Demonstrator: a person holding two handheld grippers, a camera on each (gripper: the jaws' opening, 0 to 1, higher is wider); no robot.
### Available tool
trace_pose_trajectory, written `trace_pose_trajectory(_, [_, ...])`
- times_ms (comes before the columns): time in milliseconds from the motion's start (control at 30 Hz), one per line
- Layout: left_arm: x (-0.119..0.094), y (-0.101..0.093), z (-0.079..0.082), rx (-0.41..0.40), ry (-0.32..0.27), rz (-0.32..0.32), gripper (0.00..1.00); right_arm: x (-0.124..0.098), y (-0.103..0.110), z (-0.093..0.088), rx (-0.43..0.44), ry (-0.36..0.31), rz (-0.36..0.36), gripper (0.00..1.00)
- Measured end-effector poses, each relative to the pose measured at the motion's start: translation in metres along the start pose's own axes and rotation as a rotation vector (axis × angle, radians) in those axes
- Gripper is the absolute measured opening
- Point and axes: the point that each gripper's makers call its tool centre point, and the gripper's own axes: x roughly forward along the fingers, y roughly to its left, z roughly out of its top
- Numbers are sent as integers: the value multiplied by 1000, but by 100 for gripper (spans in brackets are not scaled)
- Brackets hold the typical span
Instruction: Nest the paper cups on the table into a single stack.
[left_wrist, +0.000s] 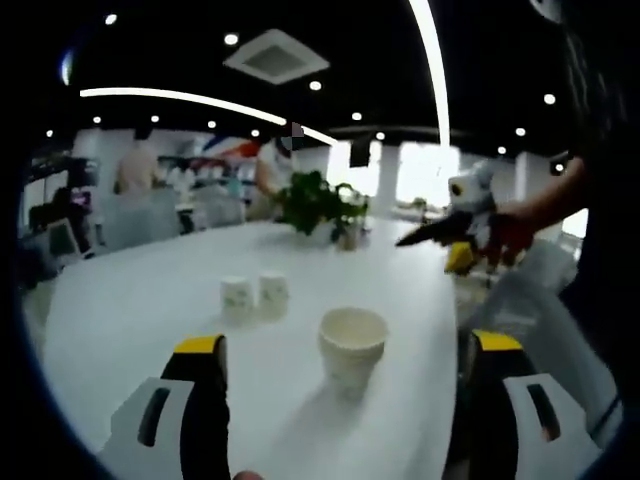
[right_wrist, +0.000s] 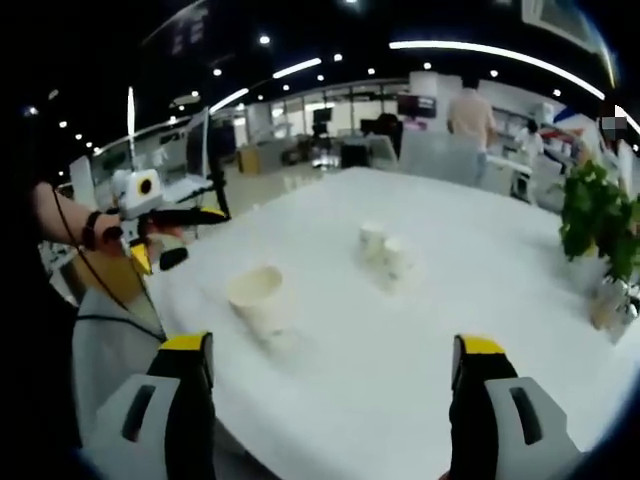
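**Approach stage: no cup yet taken**

We count three paper cups on the white table: one upright paper cup nearest us, mouth open, and two inverted paper cups just beyond it, side by side. A potted plant stands farther back.

The left gripper is spread wide and empty, the upright cup lying ahead between its jaws. The right gripper is likewise wide and empty.

We judge nesting not begun. The next move calls for closing on one cup and matching orientations.
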Motion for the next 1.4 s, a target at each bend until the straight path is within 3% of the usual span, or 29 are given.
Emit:
trace_pose_trajectory(233, [-3, 3, -5, -4, 17, 11, 98, 5, -32, 19, -55, 0, -31, 97])
trace_pose_trajectory(367, [-2, 2, -5, -4, 20, 13, 98, 21, -45, 28, -77, 13, -24, 97])
trace_pose_trajectory(633, [-1, 1, -12, -15, 35, 23, 98, 56, -51, 35, -170, 86, 57, 95])
trace_pose_trajectory(733, [0, 1, -9, -16, 27, 26, 98, 71, -56, 41, -195, 86, 67, 91])
trace_pose_trajectory(1100, [5, -1, -14, -30, 36, 30, 98, 117, -64, 54, -193, 85, 110, 83])
trace_pose_trajectory(1400, [4, 4, -14, -47, 32, 47, 98, 149, -75, 51, -211, 123, 134, 79])
